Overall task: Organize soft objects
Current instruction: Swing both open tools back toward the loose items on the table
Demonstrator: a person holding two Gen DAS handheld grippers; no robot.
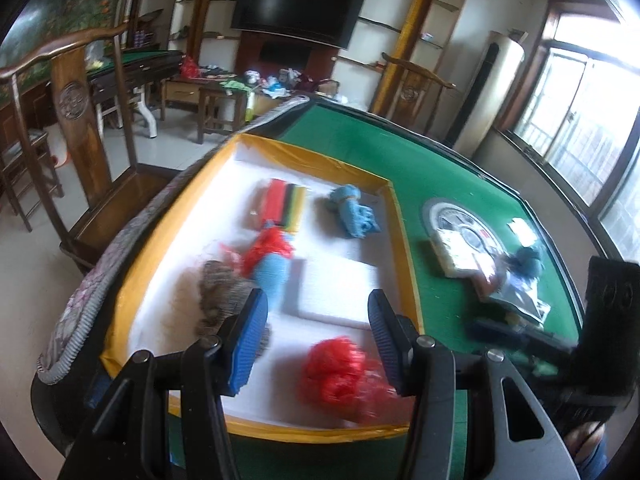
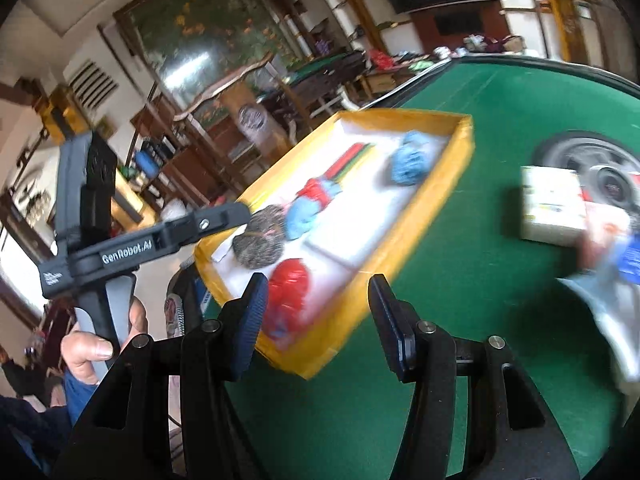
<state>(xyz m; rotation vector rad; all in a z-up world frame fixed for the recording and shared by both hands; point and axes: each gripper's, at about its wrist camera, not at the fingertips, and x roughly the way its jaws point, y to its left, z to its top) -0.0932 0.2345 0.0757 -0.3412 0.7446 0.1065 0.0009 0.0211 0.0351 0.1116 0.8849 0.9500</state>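
A green felt bench fills the middle of both views, with a round grey-rimmed dial set into its centre. A white box rests against that dial. Behind the bench, a dark curved television hangs on the far wall between shelving. A carved wooden chair stands at the left on the pale tiled floor. A large flowered painting hangs on the side wall, and a second green-topped table stands below it. Bright windows line the right side.
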